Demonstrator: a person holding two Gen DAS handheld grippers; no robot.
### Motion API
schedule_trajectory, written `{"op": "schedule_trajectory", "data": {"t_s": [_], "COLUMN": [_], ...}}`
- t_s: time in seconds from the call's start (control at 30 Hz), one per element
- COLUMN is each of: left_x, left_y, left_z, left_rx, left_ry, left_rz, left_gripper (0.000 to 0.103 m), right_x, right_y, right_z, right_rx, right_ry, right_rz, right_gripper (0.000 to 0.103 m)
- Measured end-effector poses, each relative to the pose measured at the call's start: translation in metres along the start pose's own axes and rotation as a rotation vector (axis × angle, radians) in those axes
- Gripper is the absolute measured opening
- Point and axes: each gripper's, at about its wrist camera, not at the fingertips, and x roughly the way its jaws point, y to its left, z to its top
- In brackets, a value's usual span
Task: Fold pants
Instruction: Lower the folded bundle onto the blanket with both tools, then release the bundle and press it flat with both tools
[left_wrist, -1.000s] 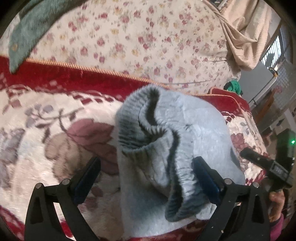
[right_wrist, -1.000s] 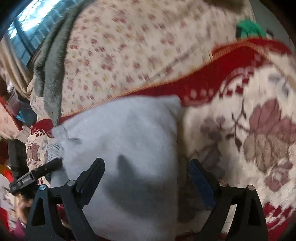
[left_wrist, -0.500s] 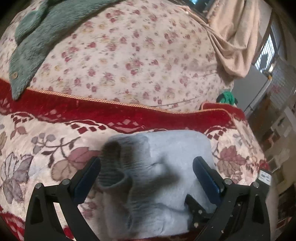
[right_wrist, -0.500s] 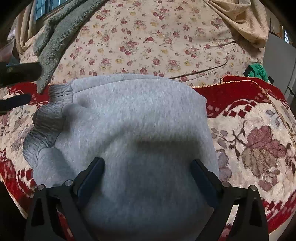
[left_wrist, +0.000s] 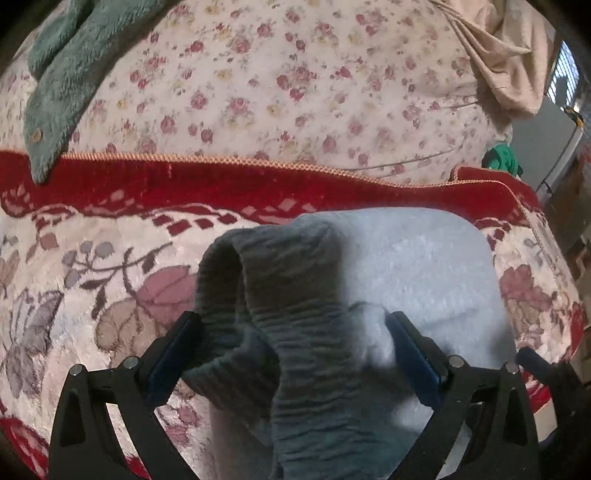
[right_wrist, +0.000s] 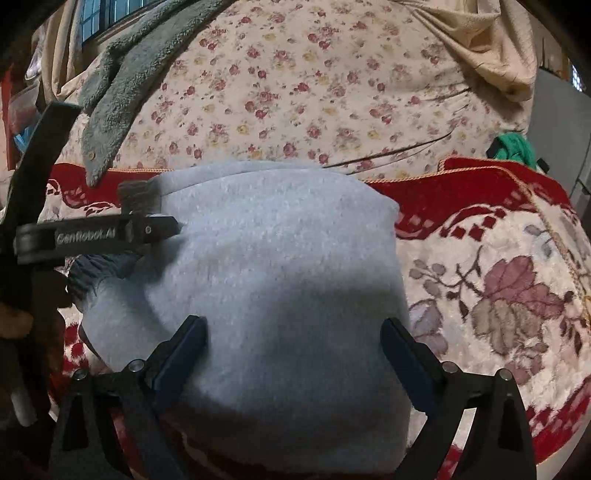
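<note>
The light grey pants (right_wrist: 280, 266) lie folded into a thick bundle on the red and cream floral blanket (right_wrist: 498, 288). The ribbed waistband (left_wrist: 280, 295) bunches up at the bundle's left end in the left wrist view. My left gripper (left_wrist: 295, 350) is open, its jaws on either side of the waistband and not closed on it. One of its fingers (right_wrist: 110, 232) shows at the bundle's left edge in the right wrist view. My right gripper (right_wrist: 293, 354) is open over the near side of the bundle, holding nothing.
A floral cream cover (left_wrist: 295, 92) rises behind the blanket. A grey-green fleece garment (left_wrist: 62, 85) hangs at its upper left and a beige cloth (left_wrist: 502, 62) at its upper right. A green item (left_wrist: 502, 157) sits at the far right.
The pants bundle has come down flat onto the blanket. Both grippers have stayed open and shifted over it; the left now straddles the waistband end.
</note>
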Motion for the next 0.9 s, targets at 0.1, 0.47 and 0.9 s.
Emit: {"op": "schedule_trajectory", "data": {"t_s": [0.1,0.47,0.9], "left_x": [0.001,0.009,0.022], "left_y": [-0.006,-0.005,0.014], "left_z": [-0.002,-0.009,-0.009], "left_rx": [0.027,0.054,-0.064], "left_ry": [-0.018,-0.026,0.045], "left_rz": [0.032,0.035,-0.096], "left_gripper": [0.102,0.103,0.103], "right_x": [-0.002,0.01,0.012], "right_y": [-0.005,-0.023,-0.025], "right_z": [0.003,-0.01,-0.017], "right_rx": [0.041,0.146,0.185], "right_ry": [-0.005,0.007,-0.025], "right_rz": [0.015,0.026,0.045], "right_gripper": [0.098,0.102,0.103]}}
